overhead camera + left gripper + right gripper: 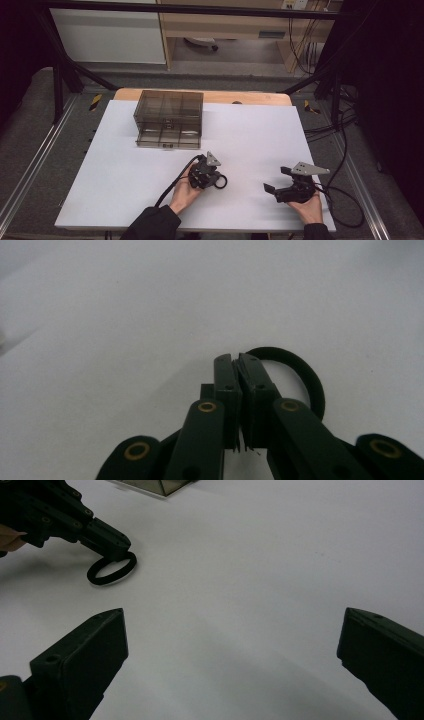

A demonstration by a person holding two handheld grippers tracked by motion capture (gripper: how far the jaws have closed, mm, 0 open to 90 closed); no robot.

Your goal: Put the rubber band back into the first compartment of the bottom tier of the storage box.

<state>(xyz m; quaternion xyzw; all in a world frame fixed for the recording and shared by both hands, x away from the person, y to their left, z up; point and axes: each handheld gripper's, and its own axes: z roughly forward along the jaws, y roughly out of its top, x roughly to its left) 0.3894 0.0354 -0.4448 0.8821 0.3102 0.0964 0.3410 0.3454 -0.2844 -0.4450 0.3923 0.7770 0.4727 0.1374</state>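
Observation:
A black ring (221, 182) lies on the white table (250, 135), a little in front of a smoky clear drawer box (168, 111). My left gripper (214, 179) is shut on the ring's near edge. In the left gripper view its jaws (236, 360) are pressed together, and the ring (317, 395) curves out behind them to the right. The right gripper view shows the ring (102, 581) flat on the table under the left gripper's fingers (112, 542). My right gripper (276, 180) is open wide near the table's front right, with nothing between its jaws (233, 630).
The drawer box's lowest drawer (167, 138) is pulled out toward me and looks divided into compartments. Black cables (345, 200) trail off the table's right edge. A hand holds each gripper near the front edge.

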